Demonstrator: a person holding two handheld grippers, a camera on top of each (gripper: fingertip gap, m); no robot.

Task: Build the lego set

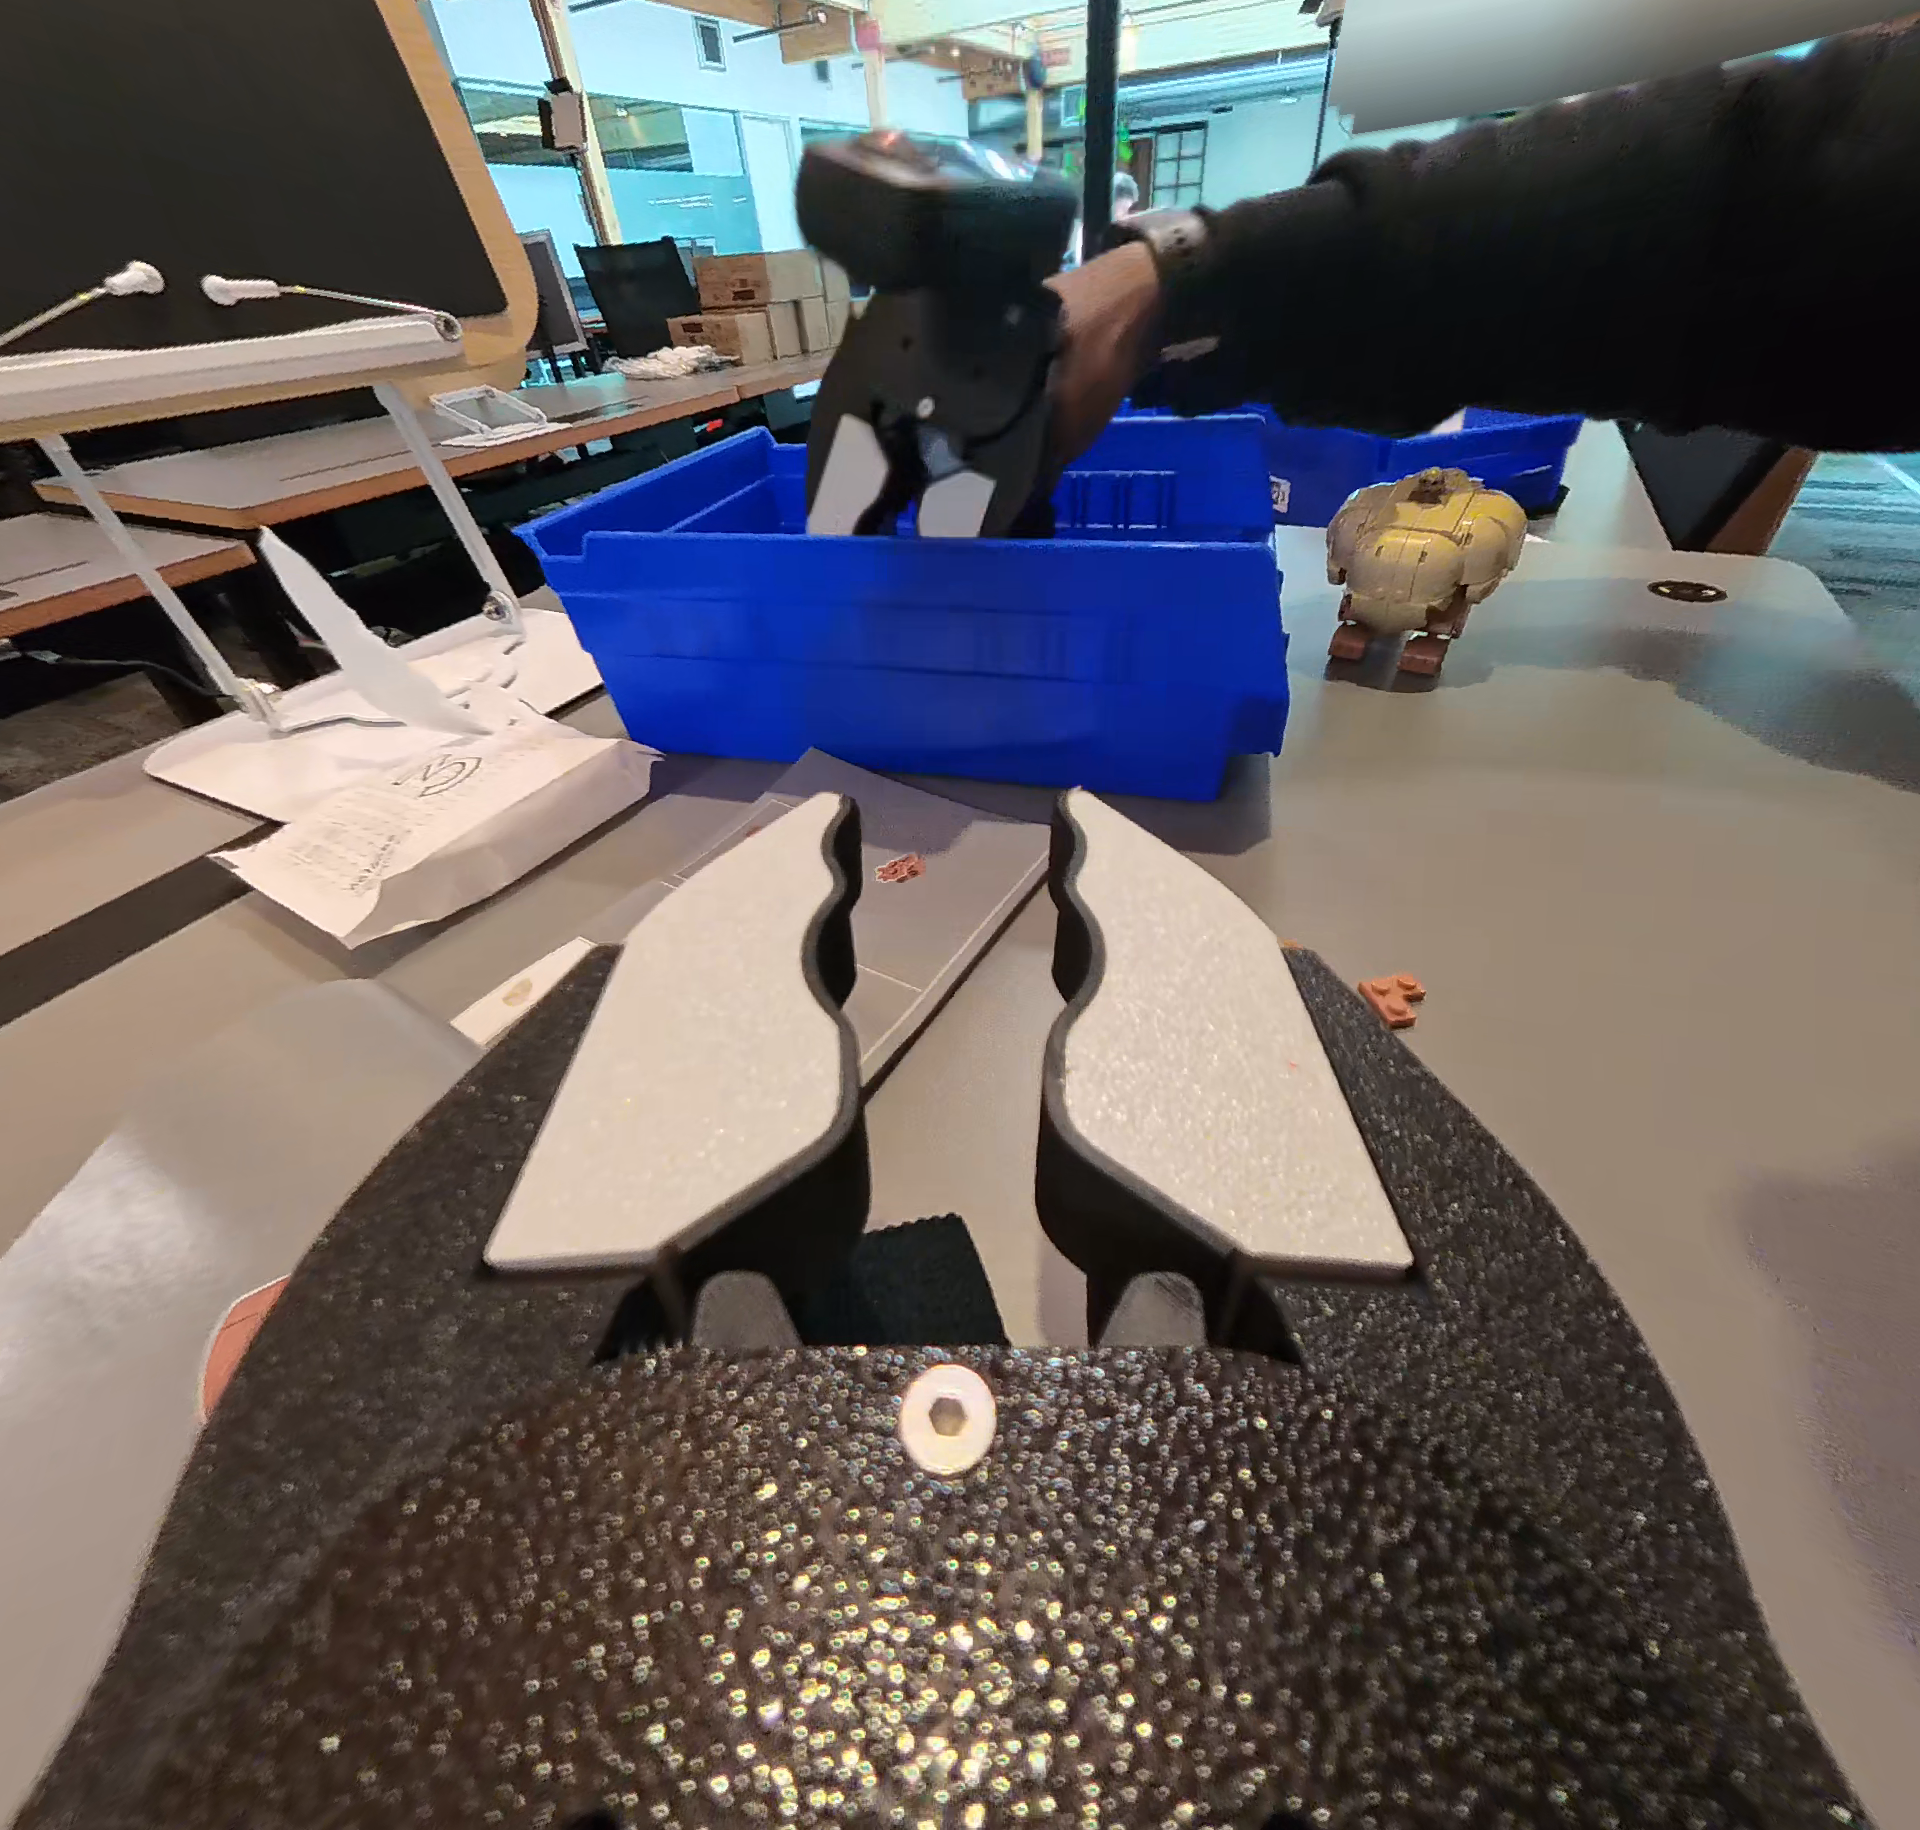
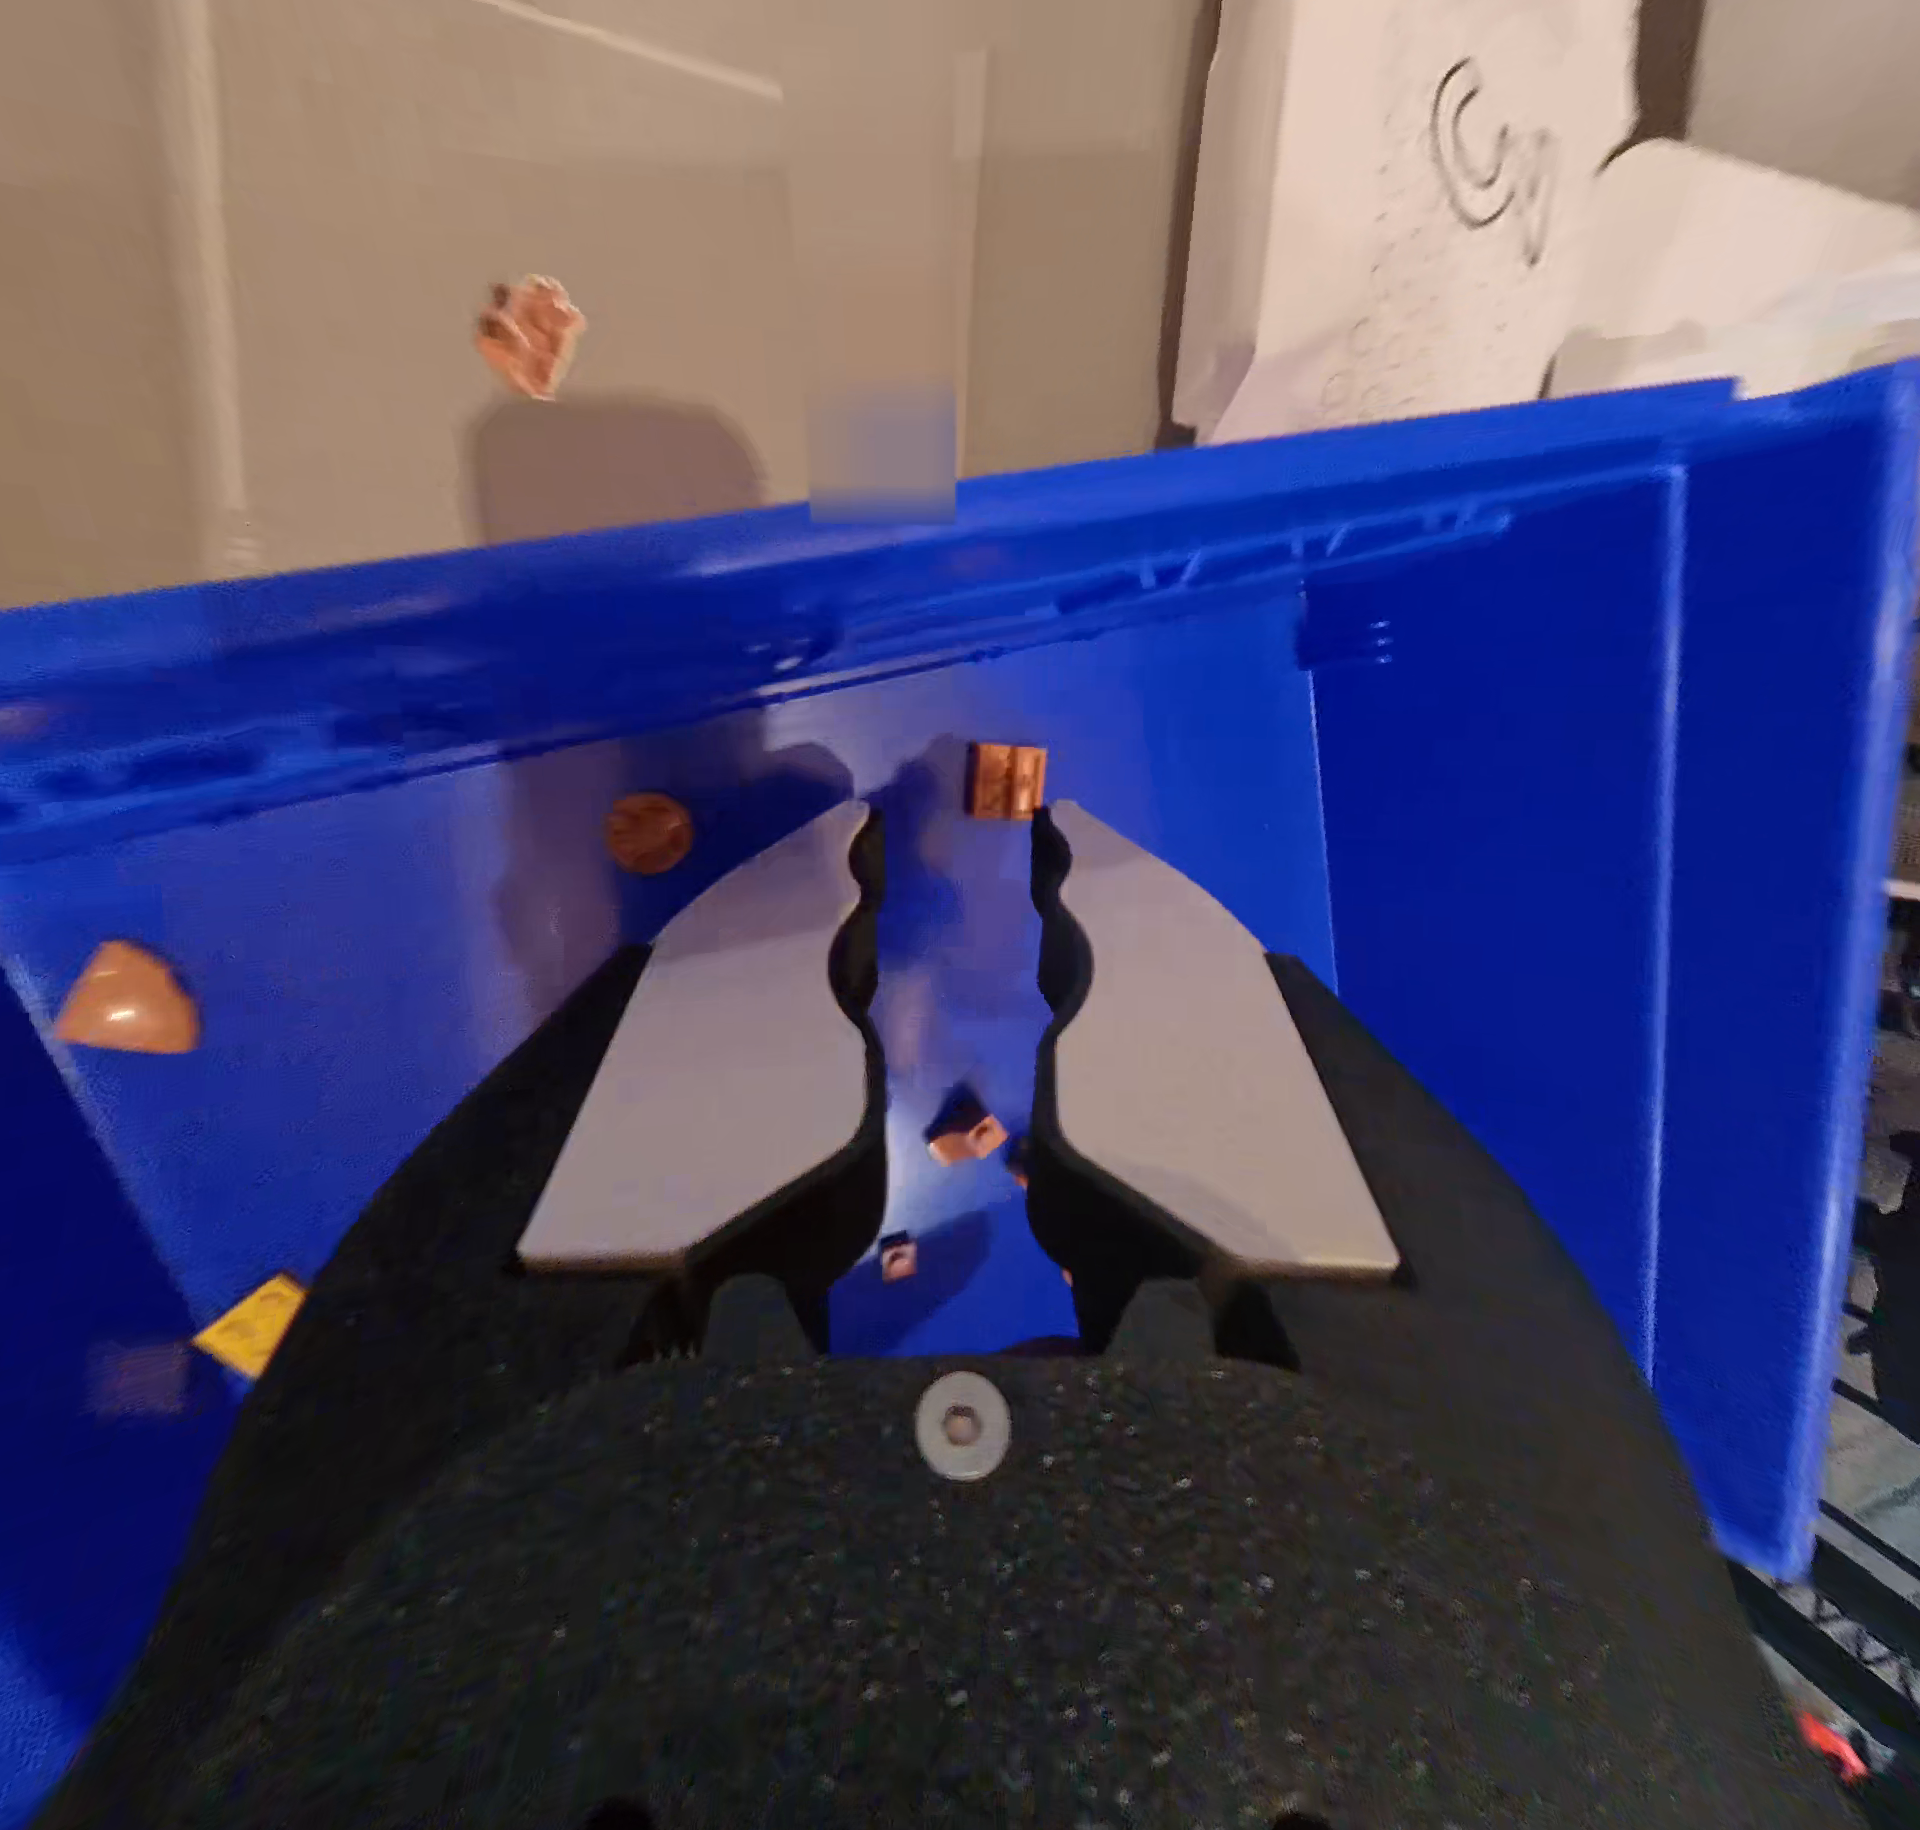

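My left gripper [image 1: 954,824] is open and empty, low over the grey table [image 1: 1507,949]. A small reddish-brown brick piece [image 1: 900,868] lies on a grey sheet just ahead of its tips, not touched. My right gripper [image 2: 954,824] is open and empty, pointing down into a blue bin [image 2: 1455,845]. It also shows in the left wrist view [image 1: 914,502], held by a hand in a black sleeve. A square brown piece [image 2: 1006,781] lies on the bin floor just past the right fingertip. A round brown piece [image 2: 648,833] lies to its left.
The bin also holds a brown wedge [image 2: 127,1001], two small brown bits [image 2: 966,1136] and a yellow piece [image 2: 249,1323]. A tan brick figure [image 1: 1423,554] stands right of the bin [image 1: 935,637]. White paper bag [image 1: 436,835] and a stand lie left. A brown plate [image 1: 1392,999] lies right. Across from one pair of fingers to the other is roughly 20 cm.
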